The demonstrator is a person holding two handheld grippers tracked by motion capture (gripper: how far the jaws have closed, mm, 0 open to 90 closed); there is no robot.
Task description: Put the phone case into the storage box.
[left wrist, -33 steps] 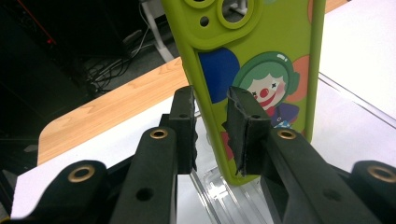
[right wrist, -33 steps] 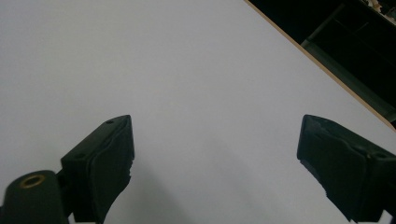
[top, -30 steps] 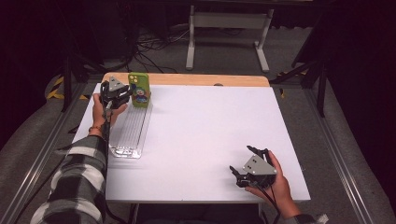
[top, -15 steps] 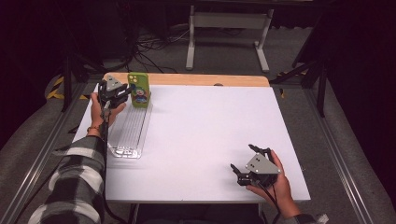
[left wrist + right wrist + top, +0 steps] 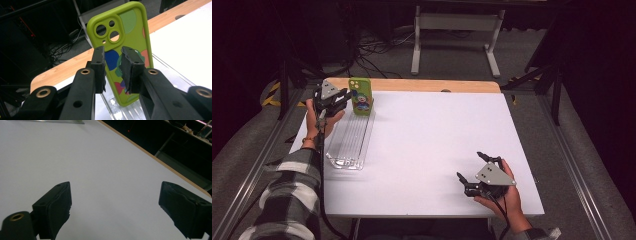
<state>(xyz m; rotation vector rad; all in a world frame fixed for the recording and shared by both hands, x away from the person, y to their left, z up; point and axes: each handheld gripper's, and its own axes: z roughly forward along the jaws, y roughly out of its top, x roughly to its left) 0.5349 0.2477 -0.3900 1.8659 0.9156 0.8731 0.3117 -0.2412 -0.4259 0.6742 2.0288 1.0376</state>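
Observation:
A lime-green phone case (image 5: 360,96) with coloured shapes and a cartoon figure stands upright in the far end of a clear ribbed rack (image 5: 348,145) at the table's left. My left gripper (image 5: 343,96) sits just left of the case. In the left gripper view the case (image 5: 130,22) rises behind the jaws, and the left gripper (image 5: 113,53) is open by a narrow gap with nothing in it. My right gripper (image 5: 469,165) rests near the front right of the table, wide open over bare white surface (image 5: 115,195).
The white table (image 5: 437,130) has a wooden strip (image 5: 432,86) along its far edge. Cables and a metal stand lie on the floor beyond it. A rail runs along each side of the table.
My left gripper has drawn slightly left, away from the standing case. The right gripper has barely shifted.

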